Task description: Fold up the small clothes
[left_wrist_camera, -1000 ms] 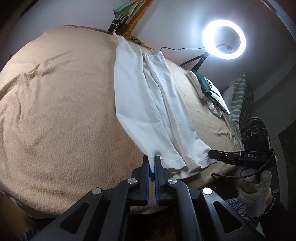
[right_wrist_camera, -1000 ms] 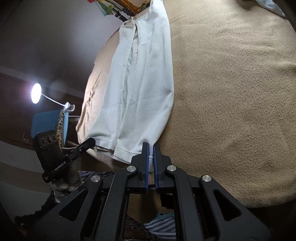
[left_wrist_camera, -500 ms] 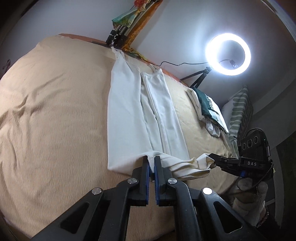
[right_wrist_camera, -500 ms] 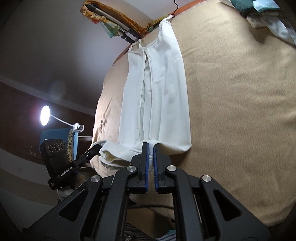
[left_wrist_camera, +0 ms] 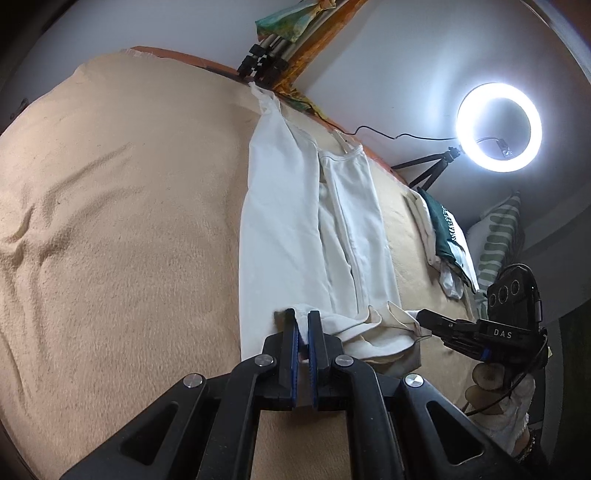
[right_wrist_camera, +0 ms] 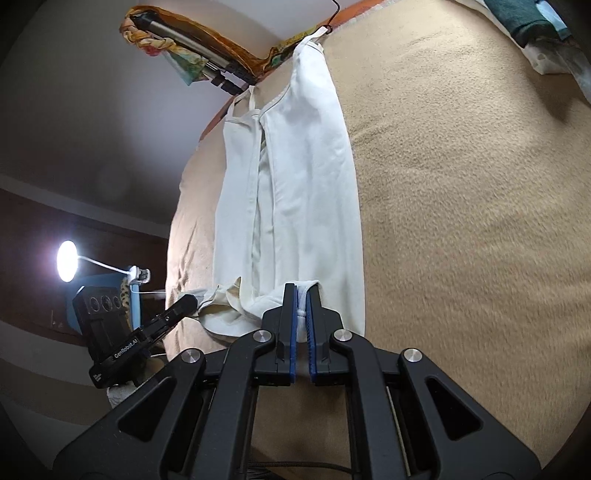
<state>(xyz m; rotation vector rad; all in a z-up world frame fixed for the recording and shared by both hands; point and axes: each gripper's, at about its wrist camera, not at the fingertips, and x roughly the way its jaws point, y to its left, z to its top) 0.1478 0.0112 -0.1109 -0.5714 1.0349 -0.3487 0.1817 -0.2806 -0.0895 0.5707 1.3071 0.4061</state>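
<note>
Tongs (left_wrist_camera: 302, 325) (right_wrist_camera: 302, 301) clamped on white garment (left_wrist_camera: 280, 229) hem

Dead centre at the bottom of the frame, the right gripper (right_wrist_camera: 302, 314) has its blue pads clamped on a bunched corner of a white garment (right_wrist_camera: 306, 206). The garment runs as a long strip up the middle of a tan blanket (right_wrist_camera: 461, 221) to the top edge. Lower left, the left gripper (right_wrist_camera: 186, 303) pinches the other near corner, and the hem sags between the two. A small lamp (right_wrist_camera: 67, 266) glows at far left, and some folded clothes (right_wrist_camera: 535, 29) sit upper right.
</note>
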